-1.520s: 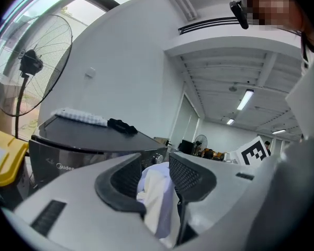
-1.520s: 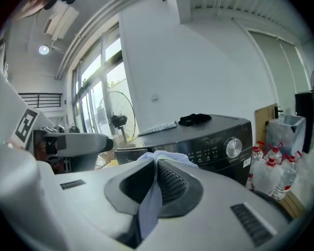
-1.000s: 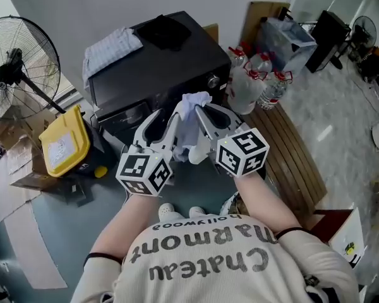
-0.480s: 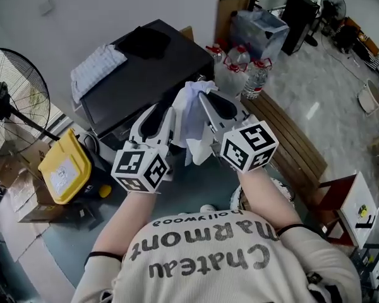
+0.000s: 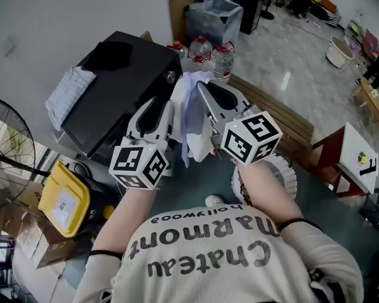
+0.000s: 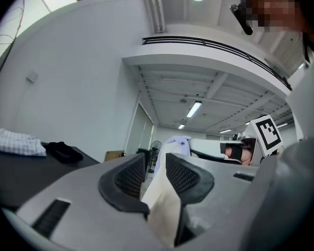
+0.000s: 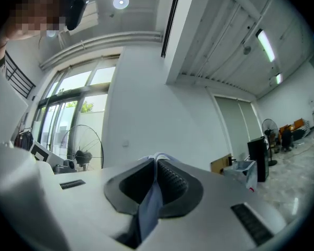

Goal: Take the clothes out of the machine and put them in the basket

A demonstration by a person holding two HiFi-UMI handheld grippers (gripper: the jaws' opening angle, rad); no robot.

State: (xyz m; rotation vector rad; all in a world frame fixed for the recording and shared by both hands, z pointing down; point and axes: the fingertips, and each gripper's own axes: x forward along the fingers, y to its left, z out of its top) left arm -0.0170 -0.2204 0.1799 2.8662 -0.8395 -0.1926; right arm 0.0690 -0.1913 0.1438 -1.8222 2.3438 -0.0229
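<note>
A pale cloth (image 5: pixel 191 115) hangs limp at 4 o'clock from the black machine (image 5: pixel 123 81). The right gripper (image 7: pixel 156 166) is clamped tight on a thin fold. The left gripper (image 6: pixel 155 166) has just been closing its jaws, which now pinch a thicker bunch. The cloth looks light, soft and prone to slipping, so gathered fabric near the top should hold best.

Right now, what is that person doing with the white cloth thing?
The person holds a pale cloth up in the air in front of the black machine. The right hand-held gripper is shut on the cloth. The left hand-held gripper, whose jaws have just been closing, pinches it too. The cloth hangs between the two and is not in a basket yet.
</note>
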